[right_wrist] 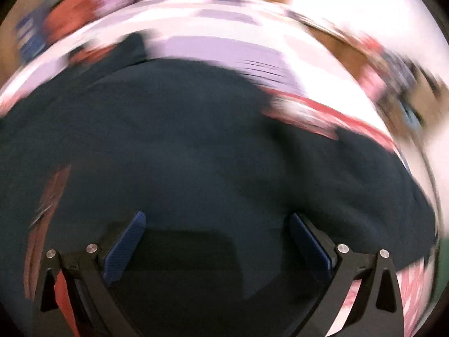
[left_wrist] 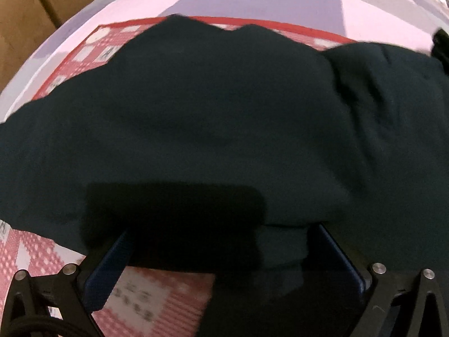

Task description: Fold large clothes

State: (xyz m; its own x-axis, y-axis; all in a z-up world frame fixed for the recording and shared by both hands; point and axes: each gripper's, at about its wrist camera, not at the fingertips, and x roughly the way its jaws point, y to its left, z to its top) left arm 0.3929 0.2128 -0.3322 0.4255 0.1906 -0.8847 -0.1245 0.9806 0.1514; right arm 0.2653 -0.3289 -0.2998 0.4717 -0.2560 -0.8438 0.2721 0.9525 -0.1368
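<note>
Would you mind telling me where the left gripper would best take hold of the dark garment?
Probably the near hem of the dark garment, approached low from the near side. That edge lies just between the left gripper's open jaws, with the patterned bedsheet showing beneath.

The left wrist view is taken from low and very close, along the fingers of the left gripper [left_wrist: 221, 233], with the dark garment [left_wrist: 210, 118] filling most of the frame and the patterned sheet [left_wrist: 266, 2] seen towards 12 o'clock. The right wrist view is likewise taken from close above, along the wide-spread fingers of the right gripper [right_wrist: 217, 219], though it is heavily blurred and the sheet [right_wrist: 219, 47] is seen from 10 to 2 o'clock. The garment [right_wrist: 196, 140] and sheet are shared by both views.
</note>
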